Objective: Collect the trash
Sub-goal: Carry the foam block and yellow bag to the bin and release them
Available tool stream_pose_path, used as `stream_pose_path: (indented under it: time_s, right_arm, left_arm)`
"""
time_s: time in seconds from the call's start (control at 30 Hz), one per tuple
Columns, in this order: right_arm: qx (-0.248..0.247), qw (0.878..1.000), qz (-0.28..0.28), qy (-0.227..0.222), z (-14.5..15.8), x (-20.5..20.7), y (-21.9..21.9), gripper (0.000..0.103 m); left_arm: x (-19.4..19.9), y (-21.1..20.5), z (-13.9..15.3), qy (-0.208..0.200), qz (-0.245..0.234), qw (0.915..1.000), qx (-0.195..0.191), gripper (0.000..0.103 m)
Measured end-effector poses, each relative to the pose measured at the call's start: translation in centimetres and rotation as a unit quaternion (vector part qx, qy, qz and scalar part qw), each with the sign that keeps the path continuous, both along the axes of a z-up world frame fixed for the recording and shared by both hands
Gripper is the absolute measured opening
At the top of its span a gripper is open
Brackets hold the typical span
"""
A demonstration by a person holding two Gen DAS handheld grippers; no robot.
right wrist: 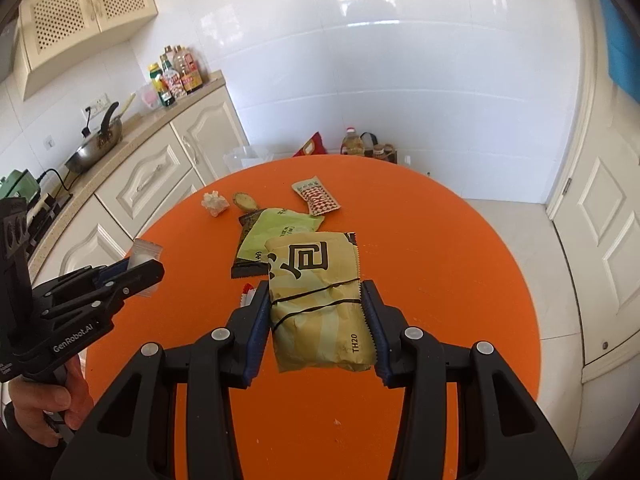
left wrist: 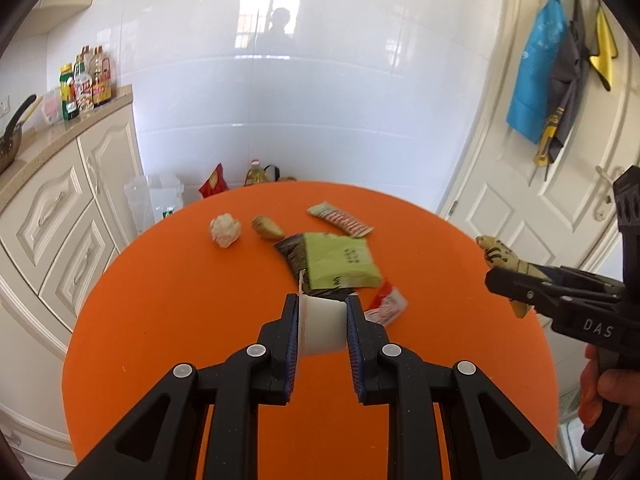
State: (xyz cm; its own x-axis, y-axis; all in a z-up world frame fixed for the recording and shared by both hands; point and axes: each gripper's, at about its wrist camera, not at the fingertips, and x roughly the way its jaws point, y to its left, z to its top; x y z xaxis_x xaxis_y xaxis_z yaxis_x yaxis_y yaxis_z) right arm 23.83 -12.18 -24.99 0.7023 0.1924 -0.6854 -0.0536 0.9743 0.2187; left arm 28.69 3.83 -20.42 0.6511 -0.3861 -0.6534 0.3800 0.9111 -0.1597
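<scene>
- Right now both grippers are loaded, so the pick-up step looks done for two pieces and the carry-off is in hand.
- The left gripper [left wrist: 322, 322] is closed on a small clear plastic bag [left wrist: 322, 328] with something white inside, held above the near side of the orange table [left wrist: 160, 320]; the right wrist view shows the same bag [right wrist: 145, 258] pinched at the fingertips.
- The right gripper [right wrist: 316, 312] is clamped across a tan snack wrapper [right wrist: 318, 300] printed with dark characters, lifted over the table's middle.
- Left on the table: a green packet [left wrist: 342, 262] lying on a dark wrapper [left wrist: 294, 252] near the centre, a red-and-white sachet [left wrist: 386, 304] just beside them, a striped packet [left wrist: 340, 219] toward the far edge, a crumpled tissue [left wrist: 225, 230] and a brownish scrap [left wrist: 267, 228] at the far left.
- No bin is clearly visible, though a translucent container [left wrist: 154, 200] stands on the floor past the far-left edge.
- My judgement: the next move calls for carrying both held pieces to the trash receptacle, keeping the grip firm on the light bag, then returning for the rest.
</scene>
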Motion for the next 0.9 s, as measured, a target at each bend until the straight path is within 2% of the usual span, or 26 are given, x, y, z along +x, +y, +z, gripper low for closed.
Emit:
stream_pose_path:
  time_s: [0.27,0.5,0.77,0.9]
  right_arm:
    - [0.003,0.999,-0.035,-0.037,2.4,-4.6,-3.2,0.044]
    - [0.002,0.993,-0.097,-0.066,4.5,-9.3,-8.9,0.044]
    - [-0.005,0.977,-0.194,-0.086,5.9,-16.5,-16.8,0.044]
    - [-0.004,0.965,-0.252,-0.074,4.8,-20.0,-20.9,0.044]
  left_arm:
    - [-5.9,-0.4,3.1,-0.045,-0.036,0.9984,-0.003,0.018]
    - [-10.8,-4.0,5.6,-0.071,-0.099,0.9925,-0.012,0.018]
    - [-12.3,-10.0,7.3,-0.089,-0.184,0.9783,-0.030,0.018]
    - [-12.6,-13.6,7.3,-0.091,-0.235,0.9670,-0.035,0.018]
